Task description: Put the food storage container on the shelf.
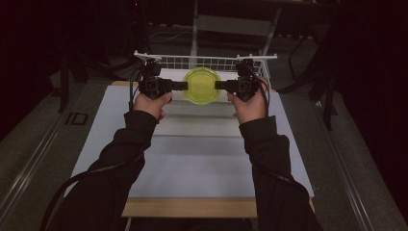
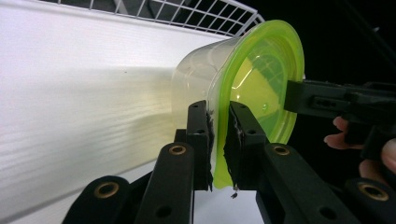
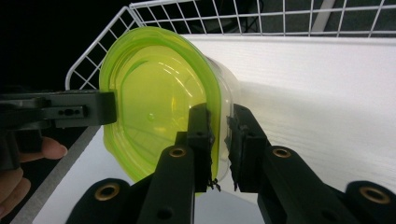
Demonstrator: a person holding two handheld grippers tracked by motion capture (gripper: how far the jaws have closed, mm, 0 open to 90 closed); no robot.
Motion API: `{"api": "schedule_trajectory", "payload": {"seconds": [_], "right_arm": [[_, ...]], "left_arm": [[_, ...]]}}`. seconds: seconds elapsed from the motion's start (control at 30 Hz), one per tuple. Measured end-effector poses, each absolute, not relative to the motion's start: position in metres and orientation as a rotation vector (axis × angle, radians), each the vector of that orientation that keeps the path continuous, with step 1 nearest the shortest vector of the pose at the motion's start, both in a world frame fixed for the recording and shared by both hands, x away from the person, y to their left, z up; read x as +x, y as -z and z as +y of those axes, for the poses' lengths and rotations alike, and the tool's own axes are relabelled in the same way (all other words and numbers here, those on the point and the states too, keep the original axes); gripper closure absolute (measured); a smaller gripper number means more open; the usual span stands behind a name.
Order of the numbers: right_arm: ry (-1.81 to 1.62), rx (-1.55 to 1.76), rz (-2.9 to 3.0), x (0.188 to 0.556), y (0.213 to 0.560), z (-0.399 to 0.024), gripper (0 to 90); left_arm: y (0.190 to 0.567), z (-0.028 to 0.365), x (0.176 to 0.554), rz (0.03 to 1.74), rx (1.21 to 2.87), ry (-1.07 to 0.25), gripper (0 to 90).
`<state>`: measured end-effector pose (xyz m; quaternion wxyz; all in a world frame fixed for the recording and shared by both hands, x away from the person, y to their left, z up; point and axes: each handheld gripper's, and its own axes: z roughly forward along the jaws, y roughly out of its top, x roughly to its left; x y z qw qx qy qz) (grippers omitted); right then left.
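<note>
Both grippers, left gripper [image 1: 183,86] and right gripper [image 1: 219,85], we see clamped on opposite rims of the green-lidded container [image 1: 202,85] between them.

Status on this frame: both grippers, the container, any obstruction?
Left gripper and right gripper both clamped on opposite rim edges of the green-lidded container. Container at the table's far end. White wire basket just behind; nothing blocking.

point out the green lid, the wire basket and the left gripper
green lid [image 1: 202,85]: high view, centre of its top face
wire basket [image 3: 261,16]: right gripper view, its white mesh wall
left gripper [image 2: 219,140]: left gripper view, midway between its fingertips
</note>
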<state>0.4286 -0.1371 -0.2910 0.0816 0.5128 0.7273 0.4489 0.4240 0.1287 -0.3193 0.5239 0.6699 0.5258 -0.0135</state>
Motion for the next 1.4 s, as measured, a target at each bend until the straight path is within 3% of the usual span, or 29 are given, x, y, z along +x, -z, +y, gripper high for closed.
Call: {"api": "schedule_trajectory", "payload": {"seconds": [0.3, 0.53, 0.7, 0.87, 0.9, 1.03, 1.17, 1.3, 1.4], "right_arm": [[-1.35, 1.585, 2.188, 0.442, 0.294, -0.137, 79.7], [-1.385, 1.643, 2.184, 0.453, 0.297, -0.139, 78.2], [-1.372, 1.63, 2.192, 0.46, 0.302, -0.138, 63.8], [-1.374, 1.606, 2.184, 0.464, 0.305, -0.139, 55.9], [-1.372, 1.592, 2.188, 0.467, 0.307, -0.14, 50.4], [-1.388, 1.585, 2.186, 0.47, 0.307, -0.141, 45.5], [-1.377, 1.538, 2.184, 0.468, 0.304, -0.141, 42.3], [-1.369, 1.454, 2.175, 0.463, 0.297, -0.142, 40.5], [-1.386, 1.412, 2.173, 0.456, 0.29, -0.144, 40.0]], "left_arm": [[0.324, 0.128, 0.432, 1.252, 1.601, -0.024, 69.2], [0.325, 0.127, 0.443, 1.269, 1.59, -0.063, 65.3], [0.328, 0.124, 0.45, 1.264, 1.586, -0.075, 58.2], [0.33, 0.12, 0.452, 1.25, 1.592, -0.08, 55.2], [0.332, 0.118, 0.453, 1.25, 1.583, -0.088, 53.7], [0.33, 0.12, 0.455, 1.256, 1.566, -0.129, 47.8], [0.324, 0.122, 0.453, 1.266, 1.569, -0.187, 36.2], [0.319, 0.124, 0.448, 1.229, 1.563, -0.215, 34.9], [0.316, 0.123, 0.44, 1.154, 1.579, -0.219, 26.4]]}}
